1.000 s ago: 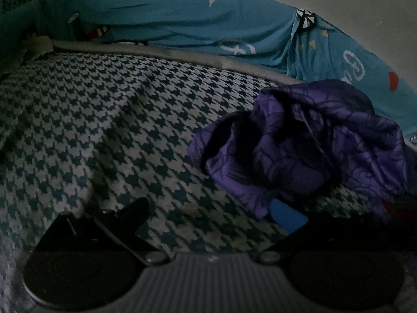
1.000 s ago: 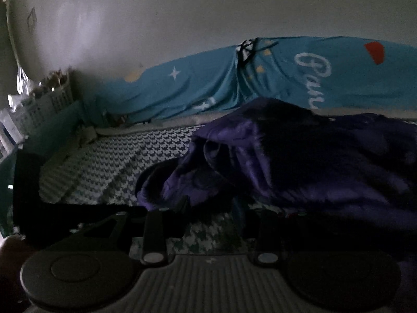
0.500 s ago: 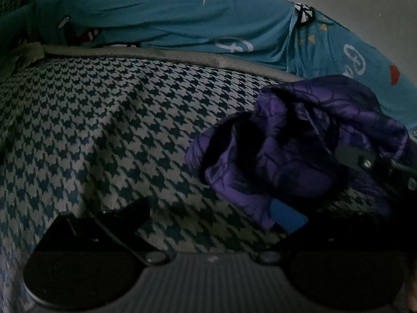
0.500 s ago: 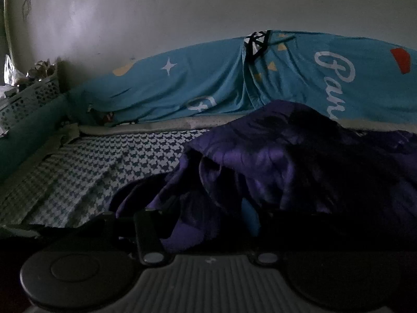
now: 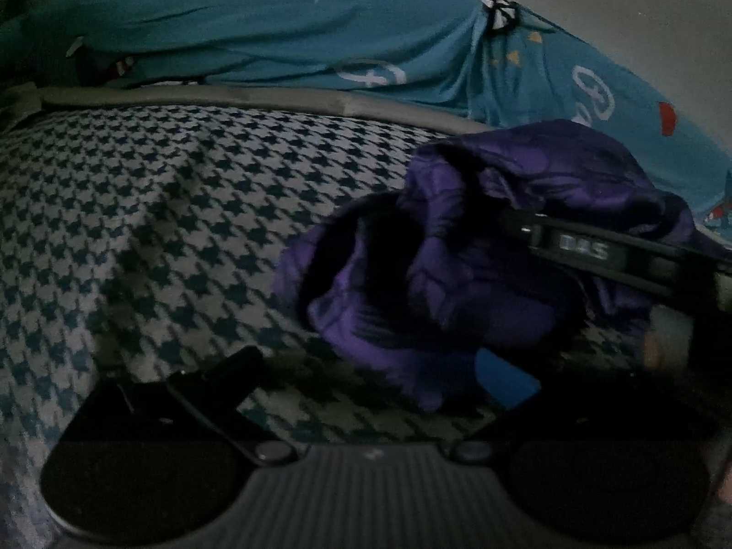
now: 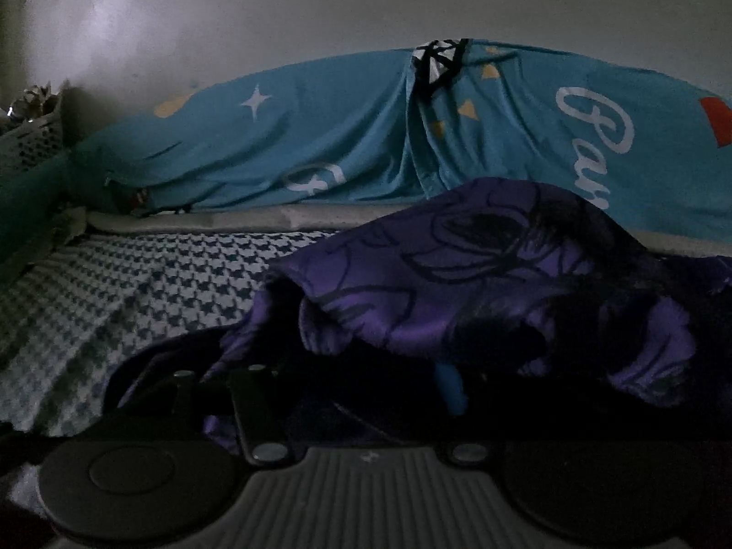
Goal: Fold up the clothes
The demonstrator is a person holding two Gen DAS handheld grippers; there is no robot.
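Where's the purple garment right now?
The purple garment lies crumpled on the houndstooth bedsheet, right of centre in the left wrist view, before the blue blanket; the right gripper is pushed in against it.

My right tongs [image 6: 361, 389] sink under the purple garment [image 6: 480, 283]; its folds and the dark hide my fingertips' gap.

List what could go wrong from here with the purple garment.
The purple garment lies bunched on the houndstooth sheet, so a pinch may catch several layers. The left gripper is open with only one finger near the cloth and may miss the edge. The right gripper is buried in dark folds, so its grip cannot be checked.
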